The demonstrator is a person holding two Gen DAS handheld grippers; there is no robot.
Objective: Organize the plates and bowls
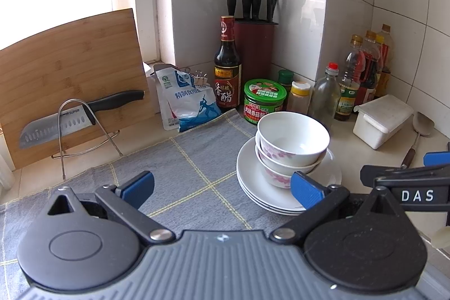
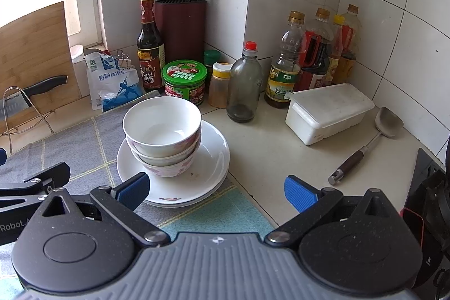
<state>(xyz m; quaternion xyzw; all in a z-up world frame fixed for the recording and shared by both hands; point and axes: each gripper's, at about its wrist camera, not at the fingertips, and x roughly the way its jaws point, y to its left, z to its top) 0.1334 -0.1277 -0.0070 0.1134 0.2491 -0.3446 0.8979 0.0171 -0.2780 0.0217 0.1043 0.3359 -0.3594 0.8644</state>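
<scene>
Three bowls [image 2: 162, 131] are nested in one stack, and the stack stands on a pile of white plates [image 2: 208, 159]. The plates rest at the edge of a grey checked cloth [image 1: 182, 159] on the table [image 2: 267, 153], partly on the cloth and partly on the bare surface. The two lower bowls carry a pink flower pattern; the top bowl is white inside and empty.

The left hand-held gripper [image 1: 222, 189] is spread wide and holds nothing. Its right finger pad [image 1: 306, 189] overlaps the near rim of the plates in the left wrist view; contact cannot be confirmed. The right hand-held gripper [image 2: 216, 191] is also spread wide and empty. Its left pad [image 2: 135, 189] sits just in front of the plates, and its right pad is over bare table.

Behind the stack stand a green-lidded jar [image 2: 184, 82], a dark vinegar bottle [image 2: 149, 47], a bag of salt [image 2: 112, 80] and a knife block [image 2: 180, 24]. To the right are a clear glass bottle [image 2: 244, 86], several oil bottles [image 2: 315, 55], a white lidded box [image 2: 329, 111] and a spatula [image 2: 365, 142]. A cutting board [image 1: 70, 80] leans at the left with a knife [image 1: 76, 120] in a wire rack.
</scene>
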